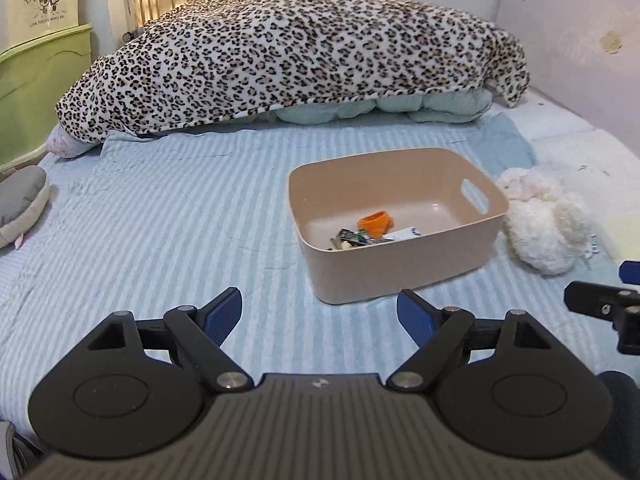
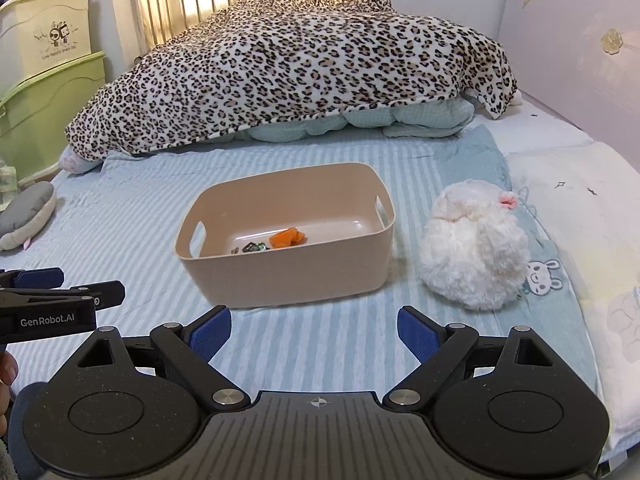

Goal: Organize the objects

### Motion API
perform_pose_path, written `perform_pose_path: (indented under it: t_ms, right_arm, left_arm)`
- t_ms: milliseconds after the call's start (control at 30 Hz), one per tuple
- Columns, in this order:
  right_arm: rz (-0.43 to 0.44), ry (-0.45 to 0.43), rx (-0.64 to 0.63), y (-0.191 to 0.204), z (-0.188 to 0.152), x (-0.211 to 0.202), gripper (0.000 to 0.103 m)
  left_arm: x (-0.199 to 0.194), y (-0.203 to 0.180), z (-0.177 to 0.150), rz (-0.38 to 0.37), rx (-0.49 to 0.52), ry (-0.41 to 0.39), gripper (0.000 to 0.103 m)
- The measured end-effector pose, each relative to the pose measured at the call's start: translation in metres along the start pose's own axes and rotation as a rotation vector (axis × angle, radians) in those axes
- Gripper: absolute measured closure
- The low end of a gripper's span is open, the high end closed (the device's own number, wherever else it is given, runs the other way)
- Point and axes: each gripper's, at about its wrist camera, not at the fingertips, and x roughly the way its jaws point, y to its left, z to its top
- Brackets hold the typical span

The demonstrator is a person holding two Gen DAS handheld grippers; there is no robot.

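The left gripper (image 1: 319,312) has its jaws spread apart and holds nothing; bare striped sheet (image 1: 180,220) lies between its fingers. The right gripper (image 2: 314,330) is likewise spread and holds nothing. At 12 o'clock from both stands the beige bin (image 1: 404,268), apart from the fingertips. It contains an orange piece (image 2: 286,237) and small dark items (image 2: 252,247). A white plush toy (image 2: 474,246) sits just beside the bin at 3 o'clock. A leopard blanket (image 2: 288,68) covers the far bed end.
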Motion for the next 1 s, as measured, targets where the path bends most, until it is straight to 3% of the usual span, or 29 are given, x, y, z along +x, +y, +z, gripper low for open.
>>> perform_pose_path:
  t_ms: [433,1000]
  right_arm:
    - [0.023,-0.073,-0.023,0.007,-0.014,-0.058,0.008]
    - [0.054,-0.101,-0.069,0.022,-0.030,-0.091,0.008]
  left_arm:
    - [-0.058,-0.011,-0.017,-0.042,0.049,-0.069,0.018]
    - [-0.087,-0.008,-0.043,-0.057,0.060,-0.067,0.014]
